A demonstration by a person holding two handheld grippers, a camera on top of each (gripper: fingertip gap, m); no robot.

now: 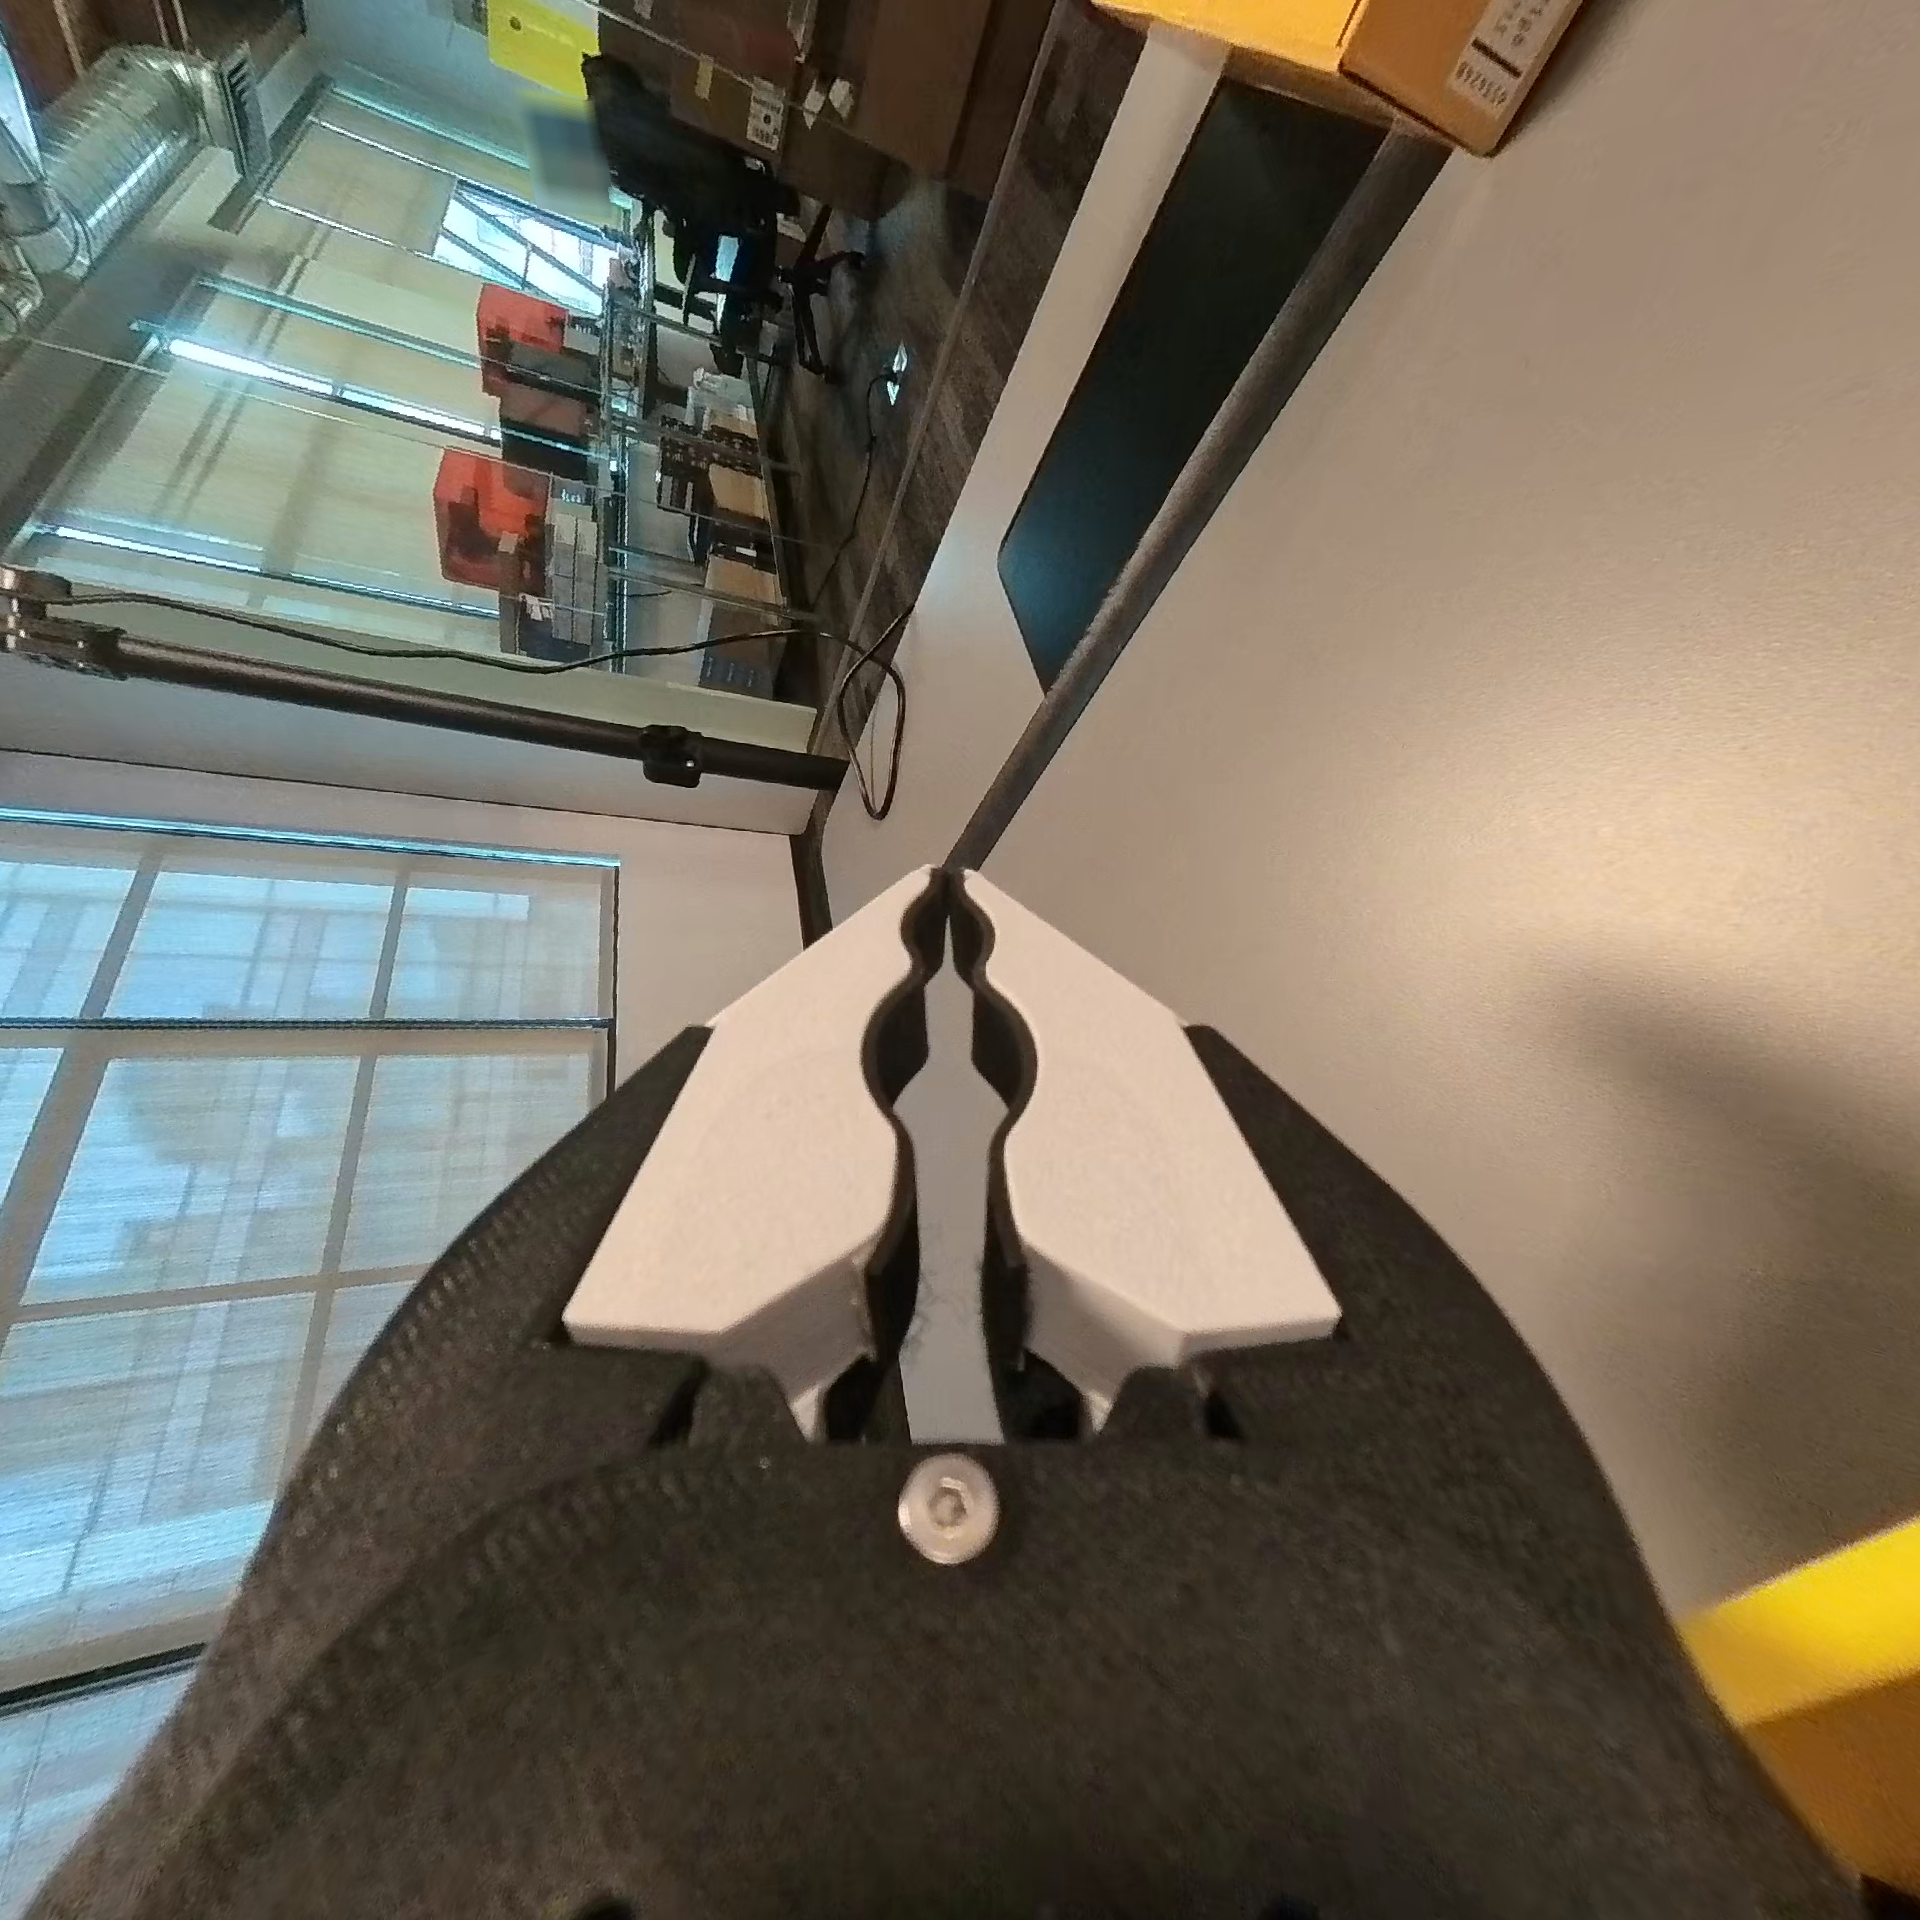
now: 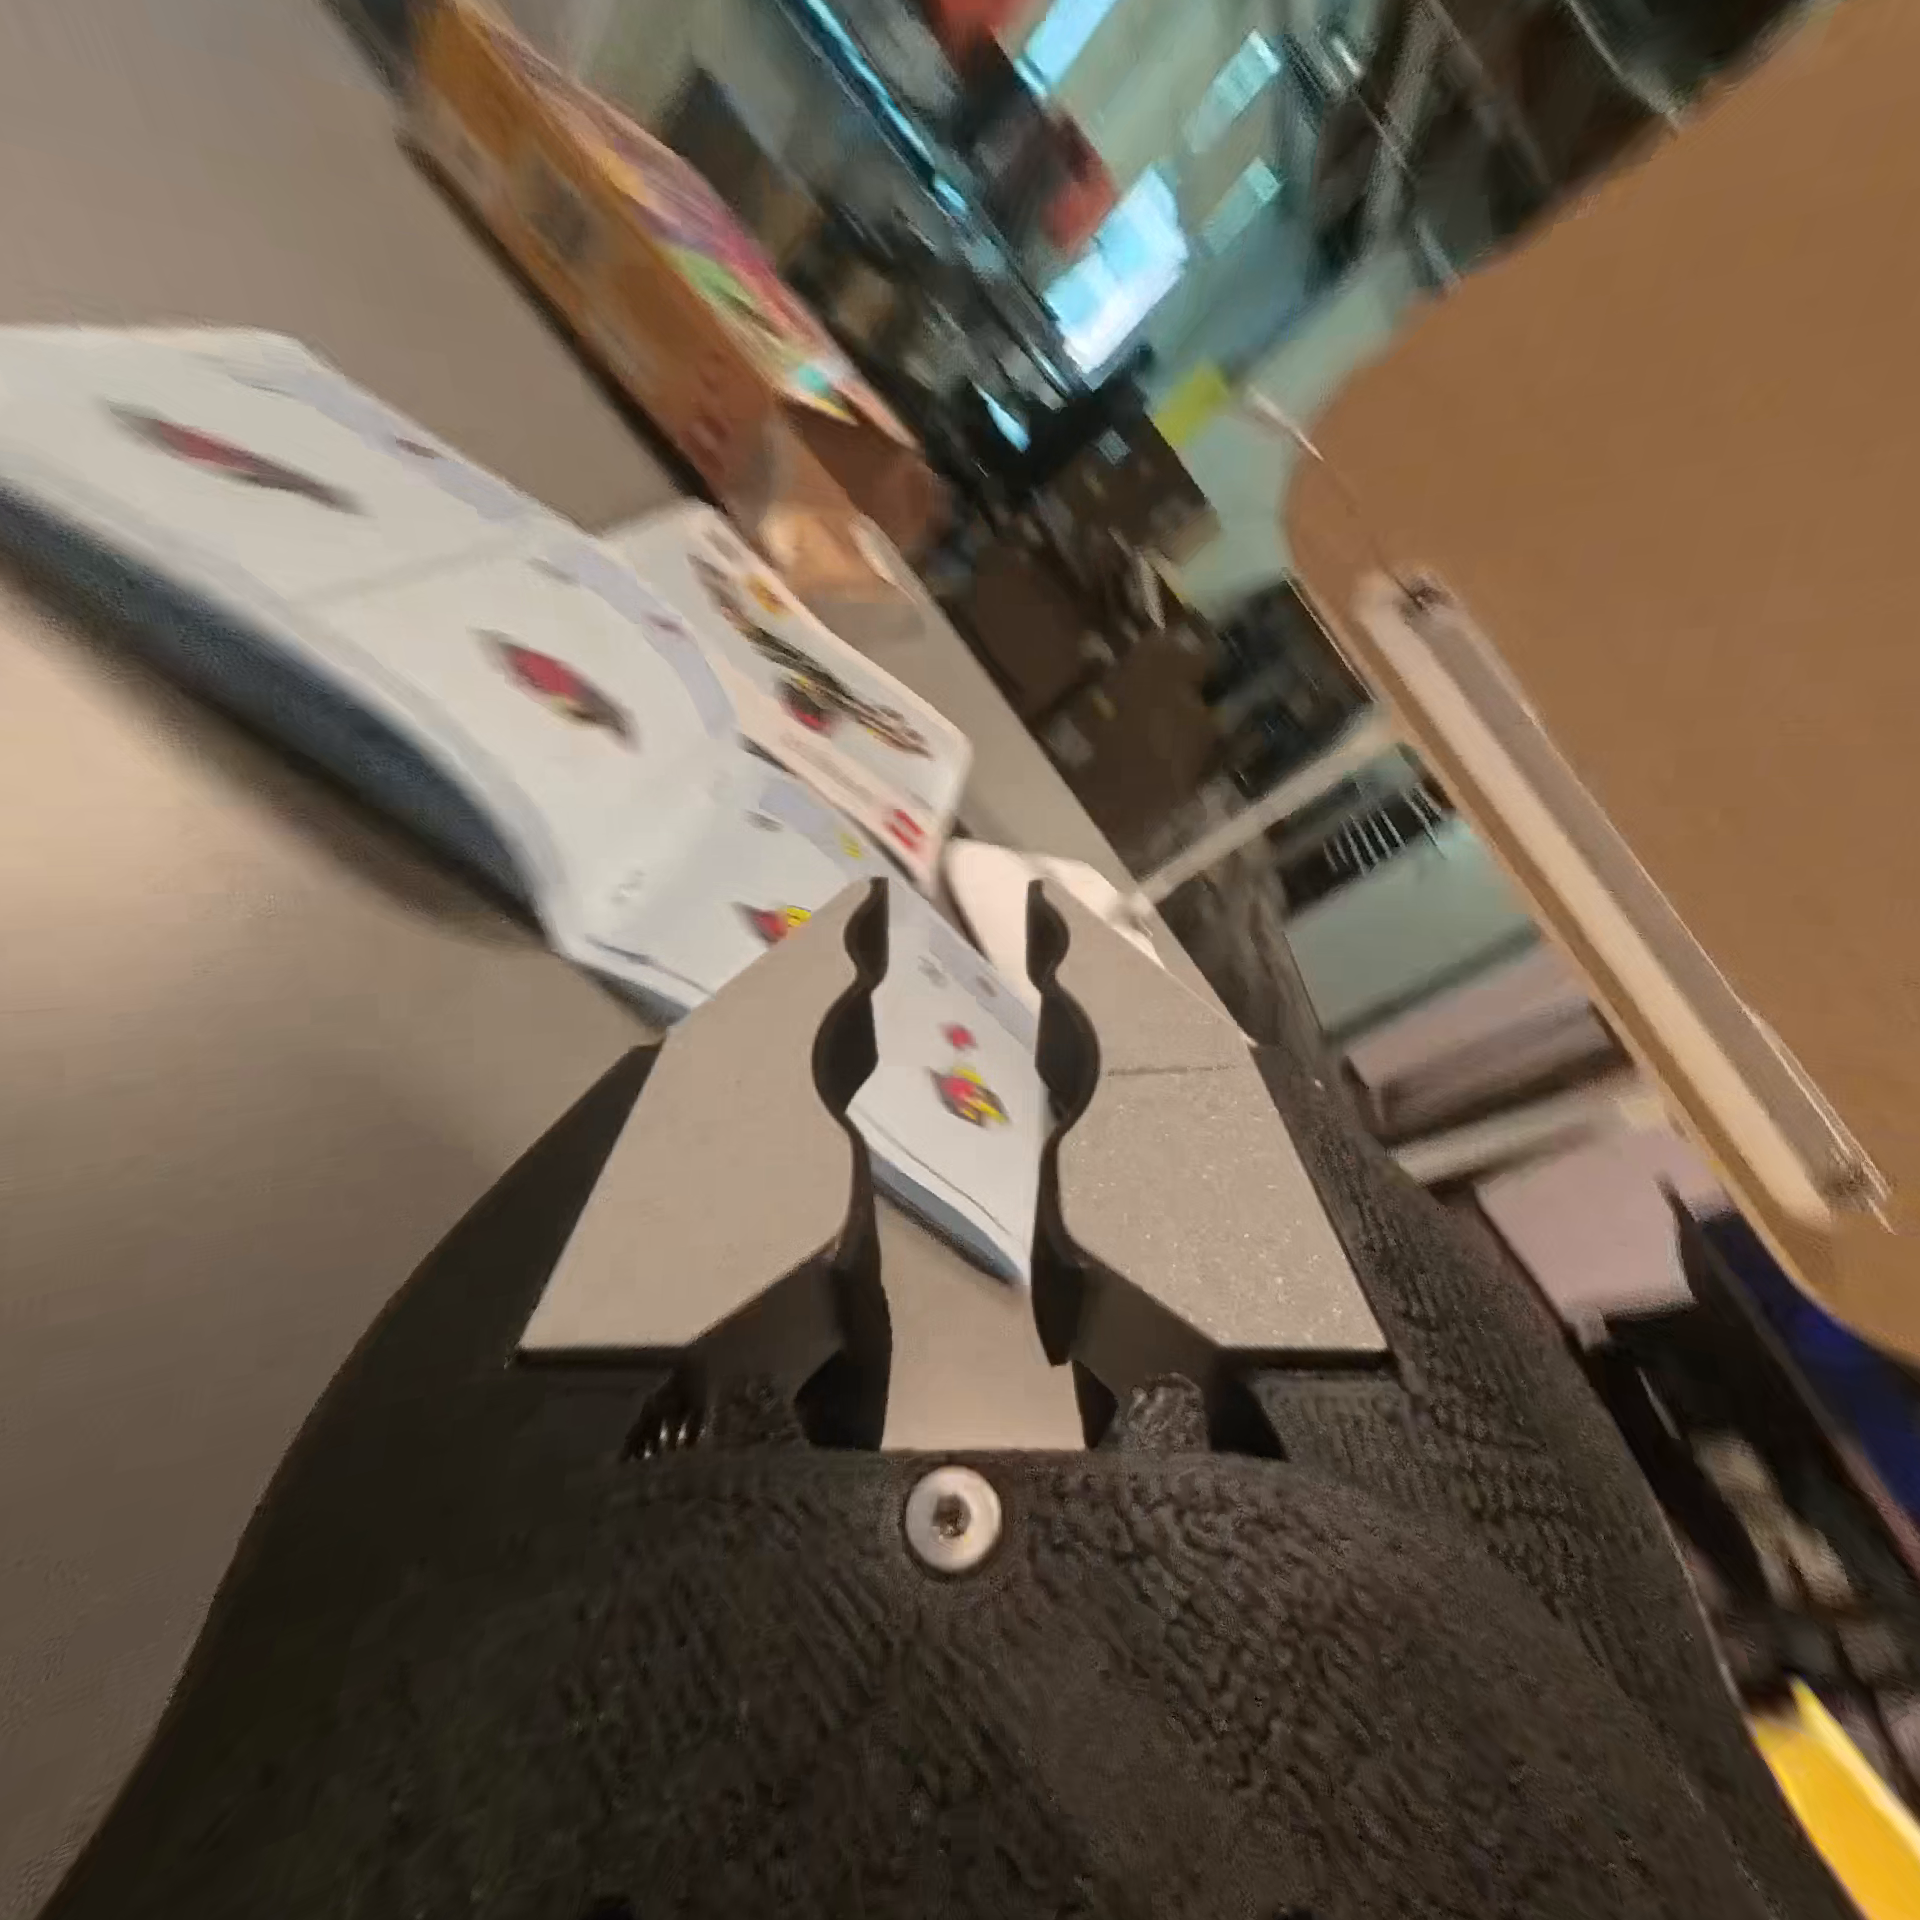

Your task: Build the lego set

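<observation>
My left gripper (image 1: 949,883) is shut with nothing between its white fingers; it is rolled sideways over the white table (image 1: 1507,779), near the table's edge. My right gripper (image 2: 956,894) is open and empty, low over the table (image 2: 208,935), and points at an open instruction booklet (image 2: 436,623) that lies just ahead of the fingertips. A second booklet (image 2: 831,696) lies behind the first. A colourful set box (image 2: 644,281) stands farther back on the table. The right wrist view is blurred by motion. No loose bricks show in either view.
A yellow box corner (image 1: 1829,1683) sits near my left gripper. Cardboard boxes (image 1: 1455,62) stand at the table's far end. A black stand pole (image 1: 416,707) and a cable lie beyond the edge. A brown board (image 2: 1662,520) looms at the right of the right wrist view. The gap from one gripper's tips to the other's is roughly 45 centimetres.
</observation>
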